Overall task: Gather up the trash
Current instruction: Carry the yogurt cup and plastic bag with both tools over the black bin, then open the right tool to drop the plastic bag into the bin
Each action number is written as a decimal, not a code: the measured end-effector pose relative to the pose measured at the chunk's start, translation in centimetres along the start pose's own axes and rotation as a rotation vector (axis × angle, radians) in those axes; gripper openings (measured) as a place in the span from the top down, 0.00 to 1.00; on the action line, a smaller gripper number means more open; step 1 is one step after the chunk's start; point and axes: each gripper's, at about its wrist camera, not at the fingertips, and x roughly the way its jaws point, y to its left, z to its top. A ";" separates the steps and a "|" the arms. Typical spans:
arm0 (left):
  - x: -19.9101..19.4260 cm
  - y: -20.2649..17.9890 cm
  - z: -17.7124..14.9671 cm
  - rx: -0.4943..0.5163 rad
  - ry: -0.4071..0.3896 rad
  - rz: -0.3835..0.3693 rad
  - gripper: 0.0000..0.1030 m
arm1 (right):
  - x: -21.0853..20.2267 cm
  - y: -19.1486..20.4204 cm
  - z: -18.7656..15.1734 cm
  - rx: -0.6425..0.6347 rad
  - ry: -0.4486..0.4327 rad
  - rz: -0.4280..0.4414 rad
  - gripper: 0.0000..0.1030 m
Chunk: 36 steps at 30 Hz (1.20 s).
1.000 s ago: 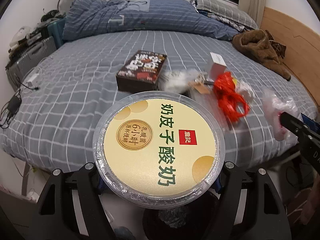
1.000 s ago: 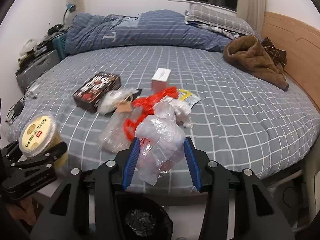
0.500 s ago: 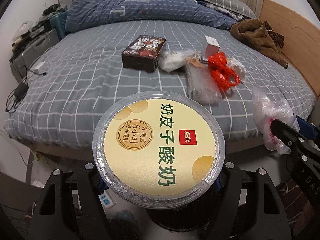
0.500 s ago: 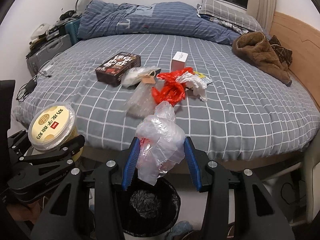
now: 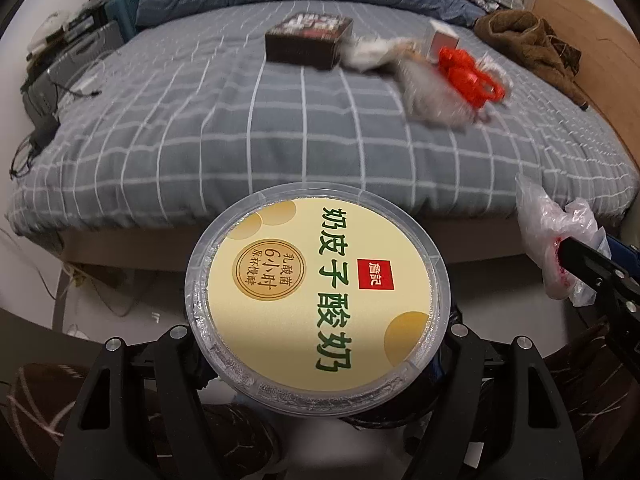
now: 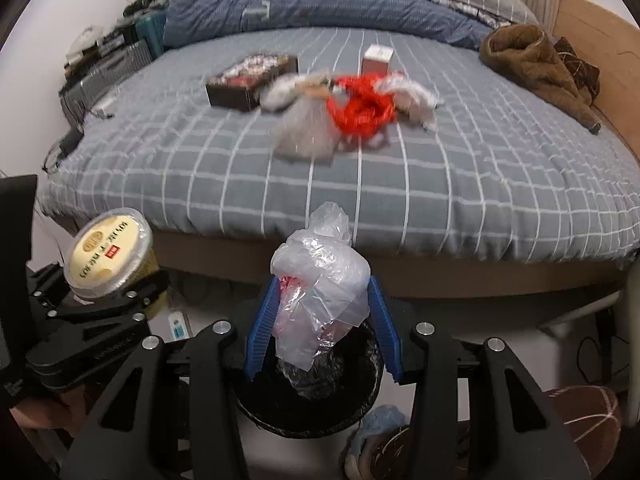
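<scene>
My left gripper (image 5: 318,344) is shut on a round yogurt tub (image 5: 318,294) with a cream lid and green lettering; the same yogurt tub (image 6: 110,248) shows at the left of the right wrist view. My right gripper (image 6: 320,320) with blue pads is shut on a crumpled clear plastic bag (image 6: 320,280), held directly above a black-lined trash bin (image 6: 308,400) on the floor. In the left wrist view that plastic bag (image 5: 554,236) hangs at the right edge. More trash lies on the bed: a red bag (image 6: 362,108), a clear wrapper (image 6: 306,132), a dark box (image 6: 250,80).
The bed (image 6: 480,184) with a grey checked sheet fills the background, with a brown garment (image 6: 536,64) at its right and a folded blue duvet (image 6: 300,0) at the back. A small white box (image 6: 377,58) stands behind the red bag. Cables and luggage (image 6: 104,68) lie left.
Both grippers have drawn back from the bed and dropped lower. The trash bin has come into view under the right gripper. Tub and bag stay gripped.
</scene>
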 end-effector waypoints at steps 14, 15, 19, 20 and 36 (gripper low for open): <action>7.1 1.2 -1.8 -0.011 0.125 0.005 0.30 | 7.8 1.6 -2.4 -0.025 0.151 0.027 0.57; 7.6 1.3 -1.9 -0.008 0.131 0.011 0.30 | 8.2 1.7 -2.5 -0.027 0.159 0.033 0.57; 9.1 2.1 -2.2 -0.024 0.159 0.019 0.30 | 10.5 2.1 -3.0 -0.040 0.204 0.042 0.57; 9.7 2.2 -2.0 -0.029 0.166 0.022 0.30 | 11.2 2.2 -3.2 -0.040 0.222 0.043 0.57; 14.1 5.5 -3.2 -0.074 0.255 0.026 0.30 | 20.6 3.8 -5.7 -0.040 0.421 0.058 0.57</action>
